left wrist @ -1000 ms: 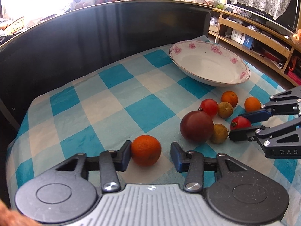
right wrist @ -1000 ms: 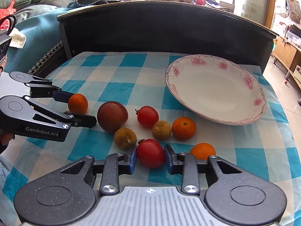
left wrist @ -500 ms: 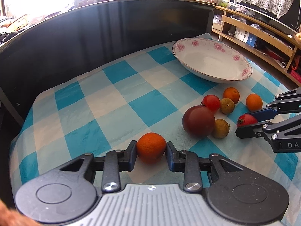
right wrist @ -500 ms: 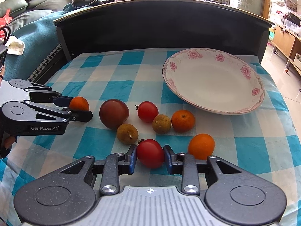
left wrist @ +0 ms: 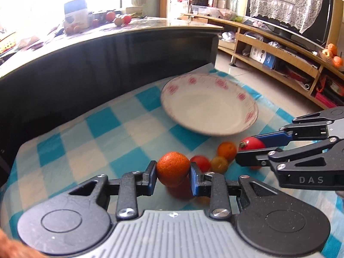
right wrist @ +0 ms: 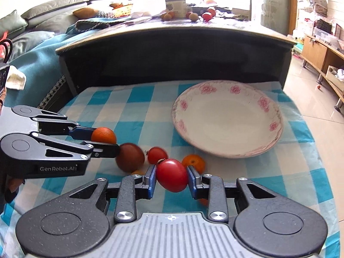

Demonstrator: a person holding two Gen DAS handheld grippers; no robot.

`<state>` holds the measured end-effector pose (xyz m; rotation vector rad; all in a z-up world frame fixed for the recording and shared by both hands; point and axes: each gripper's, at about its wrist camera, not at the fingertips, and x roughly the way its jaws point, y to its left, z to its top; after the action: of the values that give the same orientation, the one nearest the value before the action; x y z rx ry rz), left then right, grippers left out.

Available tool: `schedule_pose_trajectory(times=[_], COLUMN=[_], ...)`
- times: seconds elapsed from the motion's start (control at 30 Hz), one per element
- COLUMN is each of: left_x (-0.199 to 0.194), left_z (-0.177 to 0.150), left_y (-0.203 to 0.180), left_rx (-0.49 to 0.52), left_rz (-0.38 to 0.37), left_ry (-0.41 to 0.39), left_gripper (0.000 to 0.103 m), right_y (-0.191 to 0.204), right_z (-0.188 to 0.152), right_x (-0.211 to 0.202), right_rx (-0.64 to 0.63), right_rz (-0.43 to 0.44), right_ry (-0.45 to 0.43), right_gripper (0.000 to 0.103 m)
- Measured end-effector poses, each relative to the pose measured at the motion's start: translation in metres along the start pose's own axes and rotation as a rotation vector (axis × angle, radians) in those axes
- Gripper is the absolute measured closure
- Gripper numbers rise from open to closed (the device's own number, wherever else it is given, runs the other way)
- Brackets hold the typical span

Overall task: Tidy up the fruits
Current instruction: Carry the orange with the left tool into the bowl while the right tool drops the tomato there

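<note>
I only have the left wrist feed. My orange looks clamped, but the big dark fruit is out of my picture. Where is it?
Observer: The dark reddish-brown fruit lies on the checked cloth, just past the tip of the left gripper as the right wrist view shows it.
Operator: Is the right gripper's tomato gripped squarely?
Observer: Yes, the right gripper has a pad on each side of the red tomato, stem end up and to the left.
Operator: Anything on the plate yet?
Observer: No, the plate holds nothing, and the right wrist view shows its whole rim unobstructed.
</note>
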<state>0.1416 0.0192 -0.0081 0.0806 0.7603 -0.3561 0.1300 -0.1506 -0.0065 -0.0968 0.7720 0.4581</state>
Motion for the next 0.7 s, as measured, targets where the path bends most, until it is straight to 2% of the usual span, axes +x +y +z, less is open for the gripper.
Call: schedule_pose_trajectory(times=[0.4, 0.53, 0.7], left_x=[0.042, 0.052, 0.061], left_z=[0.037, 0.04, 0.041], left_y=[-0.019, -0.025, -0.024], left_rx=[-0.032, 0.007, 0.006], left_rz=[-0.051, -0.044, -0.045], left_ry=[-0.038, -0.047, -0.048], left_gripper=[0.064, 0.064, 0.064], right_y=[-0.037, -0.051, -0.057], right_z=[0.023, 0.026, 0.026], right_x=[0.018, 0.026, 0.035], right_rx=[0.081, 0.117, 0.132], right_rz=[-0.083, -0.096, -0.101], right_ry=[-0.034, -0.023, -0.01], right_gripper=[0.077, 0.077, 0.077])
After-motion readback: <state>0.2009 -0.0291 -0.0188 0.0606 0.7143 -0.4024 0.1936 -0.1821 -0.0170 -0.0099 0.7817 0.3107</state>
